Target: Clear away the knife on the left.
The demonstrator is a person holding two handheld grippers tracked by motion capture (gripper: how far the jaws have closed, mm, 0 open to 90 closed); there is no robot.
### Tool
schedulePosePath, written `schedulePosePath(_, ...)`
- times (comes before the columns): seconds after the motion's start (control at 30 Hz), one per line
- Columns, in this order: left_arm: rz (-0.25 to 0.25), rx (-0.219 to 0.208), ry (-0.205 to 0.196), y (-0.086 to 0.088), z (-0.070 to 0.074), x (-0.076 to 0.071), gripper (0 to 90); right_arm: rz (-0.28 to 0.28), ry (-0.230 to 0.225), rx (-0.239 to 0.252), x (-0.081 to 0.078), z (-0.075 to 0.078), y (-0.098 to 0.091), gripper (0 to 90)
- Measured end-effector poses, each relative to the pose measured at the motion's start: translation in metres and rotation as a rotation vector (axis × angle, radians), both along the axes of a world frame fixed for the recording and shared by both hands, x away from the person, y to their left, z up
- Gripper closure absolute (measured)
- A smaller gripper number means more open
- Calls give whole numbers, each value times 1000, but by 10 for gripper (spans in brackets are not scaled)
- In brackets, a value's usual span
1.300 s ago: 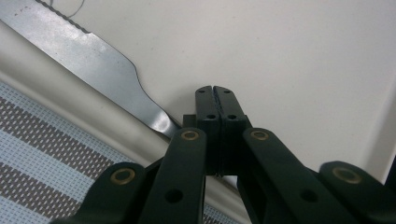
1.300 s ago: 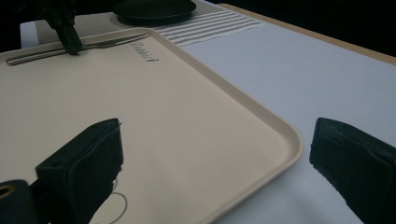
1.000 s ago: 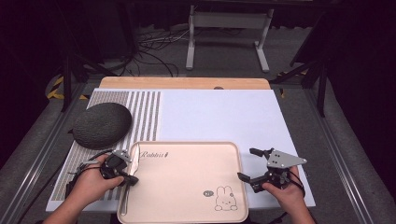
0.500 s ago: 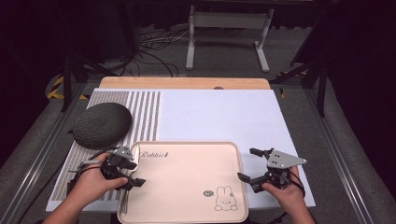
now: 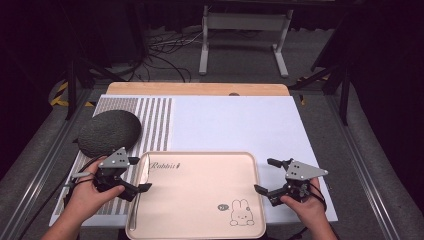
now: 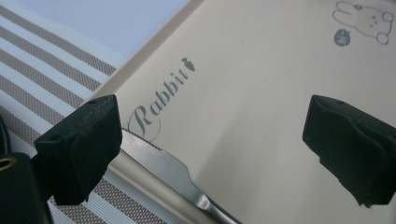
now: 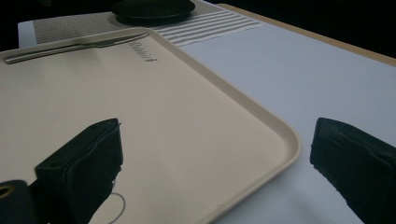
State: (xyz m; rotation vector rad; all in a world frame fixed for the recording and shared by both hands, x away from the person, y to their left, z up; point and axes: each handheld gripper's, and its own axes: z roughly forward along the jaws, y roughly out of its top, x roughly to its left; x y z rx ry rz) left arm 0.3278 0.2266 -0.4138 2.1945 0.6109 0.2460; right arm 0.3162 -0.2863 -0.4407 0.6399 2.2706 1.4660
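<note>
At about nine o'clock on the table sits a dark grey, round, domed woven piece [image 5: 109, 132], resting on the grey-and-white striped placemat [image 5: 150, 120] and well apart from your tools. Your left gripper [image 5: 135, 175] hangs at the left edge of the beige rectangular plastic tray [image 5: 200, 200] printed with the word Rabbit and a small rabbit; its jaws stand wide apart and grip nothing, one over the placemat and the other over the tray floor, as the left gripper view shows [image 6: 210, 121]. Just inside that left rim, running from six towards twelve o'clock, lies a slim silver metal table knife [image 5: 141, 181]; in the left gripper view its serrated blade [image 6: 161, 170] rests flat against the wall. I judge the knife stiff, light and slick, and lying flat it gives the pads little to bite, so take it across the handle or the narrow neck rather than the blade, and expect it to slide along the smooth tray. The tray itself looks rigid and light; its raised rim is the natural hold. The white tablecloth [image 5: 235, 125] covers the middle and right. At about four o'clock, your right gripper [image 5: 265, 177] hangs at the tray's right rim, jaws spread wide and empty, one over the tray, one over the cloth [image 7: 210, 158].
</note>
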Motion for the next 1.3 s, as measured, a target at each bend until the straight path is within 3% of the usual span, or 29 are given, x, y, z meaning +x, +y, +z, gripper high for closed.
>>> schedulePosePath(0.1,1,-18,-25,6,-1,-1,55,-3,-3,6,0,0,0,37)
schedulePosePath(0.2,-6,-86,-54,13,-2,-3,50,-3,-3,8,0,0,0,36)
schedulePosePath(0.33,-22,-139,-139,22,-2,-8,51,-4,-7,19,0,1,-1,36)
schedulePosePath(0.63,-6,-230,-215,42,-12,-18,38,-8,-8,30,0,1,-2,34)
schedulePosePath(0.73,0,-261,-227,48,-16,-21,35,-8,-8,32,0,1,-2,33)
schedulePosePath(0.9,19,-268,-236,56,-25,-23,36,-12,-8,33,0,2,-3,32)
schedulePosePath(1.1,47,-309,-236,71,-44,-23,33,-13,-9,41,0,1,-3,31)
schedulePosePath(1.3,82,-304,-221,82,-55,-24,39,-23,-8,45,0,0,-5,31)
